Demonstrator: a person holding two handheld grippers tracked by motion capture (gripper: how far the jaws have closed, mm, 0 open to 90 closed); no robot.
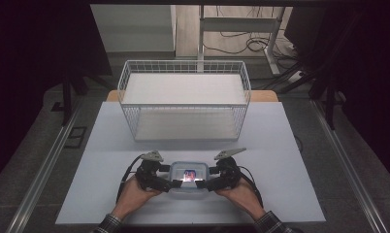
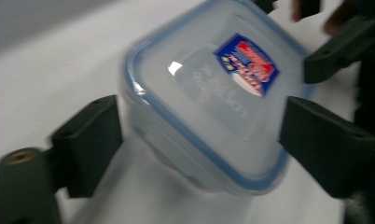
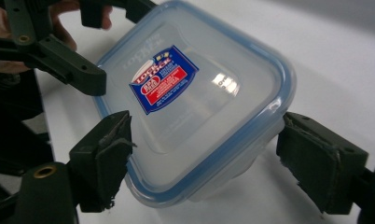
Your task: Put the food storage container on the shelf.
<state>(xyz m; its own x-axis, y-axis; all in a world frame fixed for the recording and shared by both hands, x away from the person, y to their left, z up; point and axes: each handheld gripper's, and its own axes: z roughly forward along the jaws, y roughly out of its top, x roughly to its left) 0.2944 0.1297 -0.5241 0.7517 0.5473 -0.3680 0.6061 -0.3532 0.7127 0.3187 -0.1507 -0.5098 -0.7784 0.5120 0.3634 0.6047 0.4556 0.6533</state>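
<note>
The room is dim, with a grey floor, metal rails at either side and cables trailing around a white frame at the back. A pale grey, matt, rectangular desk [image 1: 105, 160] occupies the middle of the high view. Toward its far edge stands a white wire-mesh basket [image 1: 130, 87], rectangular and open-topped, with a flat white floor (nothing is seen inside it).

At the near edge of the desk, well apart from the basket, sits a clear plastic food container with a blue-rimmed lid [image 1: 189, 187]. It is squarish with rounded corners, glossy and translucent, and carries a blue and red label [image 3: 163, 80] on the lid. It rests on the desk between the two grippers.

The left gripper [image 1: 175, 184] comes in from the container's left side, the right gripper [image 1: 199, 184] from its right, each held in a hand with a checked sleeve. Both are black, with blocky jaws that look matt.

Left gripper: jaws wide apart, straddling a corner of the container; in the left gripper view (which is blurred) I cannot tell whether either jaw touches the wall.

Right gripper: jaws likewise wide, one either side of the opposite corner, close against the rim, with no firm clamp evident.
</note>
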